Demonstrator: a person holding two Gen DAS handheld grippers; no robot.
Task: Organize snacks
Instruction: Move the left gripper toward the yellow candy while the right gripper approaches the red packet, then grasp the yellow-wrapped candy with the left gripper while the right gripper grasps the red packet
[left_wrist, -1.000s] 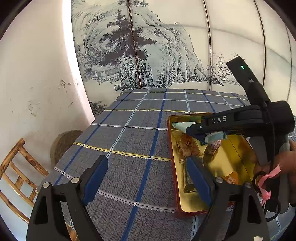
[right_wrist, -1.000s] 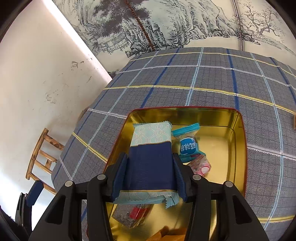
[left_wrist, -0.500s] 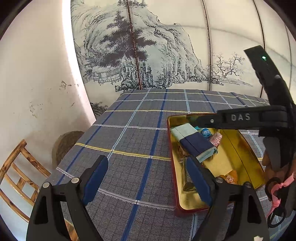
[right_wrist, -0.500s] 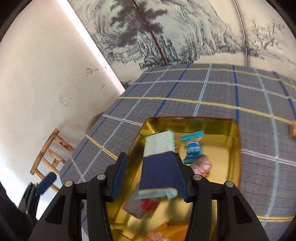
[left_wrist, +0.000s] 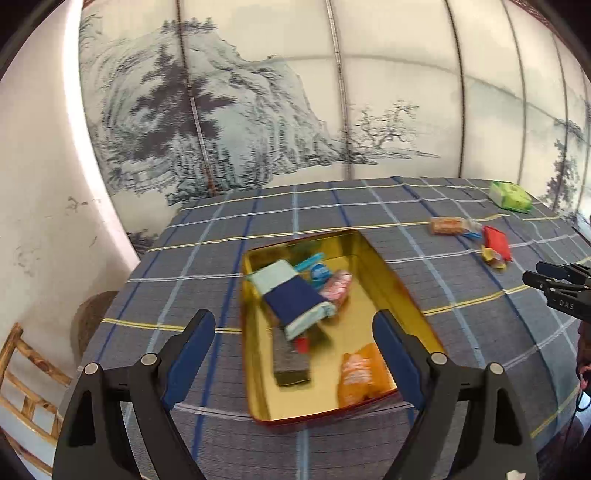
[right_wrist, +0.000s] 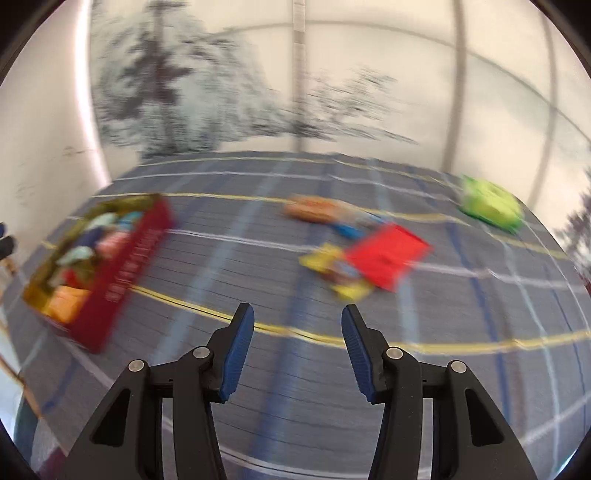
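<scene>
Snacks fill the gold tin (left_wrist: 384, 266) on my desk (left_wrist: 207, 258); my left tongs (left_wrist: 293, 354) and right tongs (right_wrist: 297, 354) both gape, grasping nothing.

left cam looks down into tin (left_wrist: 384, 266) from close; right cam low, faces loose snacks; both share tin (right_wrist: 122, 266) & table (left_wrist: 207, 266).

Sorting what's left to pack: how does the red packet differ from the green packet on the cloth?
The red packet is flat and thin; the green packet is puffier. The red one touches a yellow wrapper; the green one lies alone, farther from the tin. Both lie outside the tin.
</scene>
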